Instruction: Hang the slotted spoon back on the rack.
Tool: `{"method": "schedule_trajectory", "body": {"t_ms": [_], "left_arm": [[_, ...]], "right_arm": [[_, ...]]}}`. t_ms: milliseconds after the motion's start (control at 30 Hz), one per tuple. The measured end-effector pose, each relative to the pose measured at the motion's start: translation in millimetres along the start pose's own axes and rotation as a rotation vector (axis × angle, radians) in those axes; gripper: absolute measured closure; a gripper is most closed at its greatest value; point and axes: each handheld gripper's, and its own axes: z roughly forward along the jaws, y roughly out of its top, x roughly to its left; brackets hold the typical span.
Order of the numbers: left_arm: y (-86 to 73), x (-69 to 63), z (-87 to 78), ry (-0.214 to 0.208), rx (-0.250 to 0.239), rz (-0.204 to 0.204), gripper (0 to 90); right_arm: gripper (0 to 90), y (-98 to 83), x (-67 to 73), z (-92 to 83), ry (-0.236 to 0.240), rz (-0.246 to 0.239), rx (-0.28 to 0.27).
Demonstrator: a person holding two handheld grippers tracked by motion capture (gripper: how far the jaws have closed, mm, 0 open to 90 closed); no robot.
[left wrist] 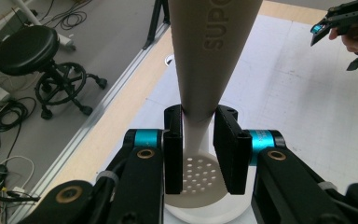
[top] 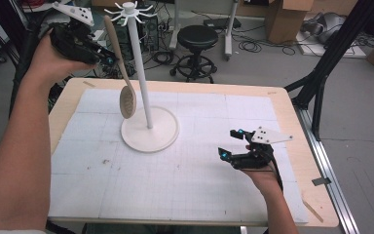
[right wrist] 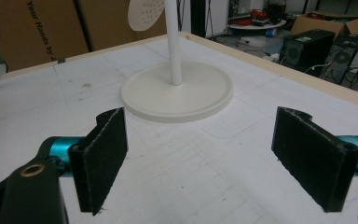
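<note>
Left gripper (top: 108,59): you clenched the slotted spoon (top: 124,92) beside the stand (top: 148,127).
Right gripper (top: 229,144): you held it released above bare bench (top: 185,185), well apart.

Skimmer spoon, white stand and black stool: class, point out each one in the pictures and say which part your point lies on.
skimmer spoon (top: 127,101), high view, on its perforated bowl.
white stand (right wrist: 177,93), right gripper view, on its round base.
black stool (left wrist: 25,49), left gripper view, on its round seat.
</note>
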Motion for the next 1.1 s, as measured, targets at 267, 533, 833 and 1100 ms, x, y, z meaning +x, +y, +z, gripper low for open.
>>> {"method": "schedule_trajectory", "body": {"t_ms": [267, 533, 833, 1100], "left_arm": [[4.0, 1.5, 3.8, 0.010, 0.022, -0.003, 73.9], [-6.0, 5.5, 0.2, 0.032, 0.001, -0.049, 59.7], [-26.7, -0.6, -6.1, 0.044, -0.060, -0.079, 46.7], [-50.6, -5.0, -14.7, 0.036, -0.114, -0.106, 38.9]], "right_arm": [[17.8, 0.0, 0.5, 1.0, 0.003, -0.002, 0.002], [17.8, 0.1, 0.4, -0.4, 0.002, -0.002, -0.002], [17.9, 1.0, 2.2, -0.8, 0.004, -0.005, -0.005], [17.8, 1.7, 3.9, 0.6, 0.008, -0.006, 0.001]]}}
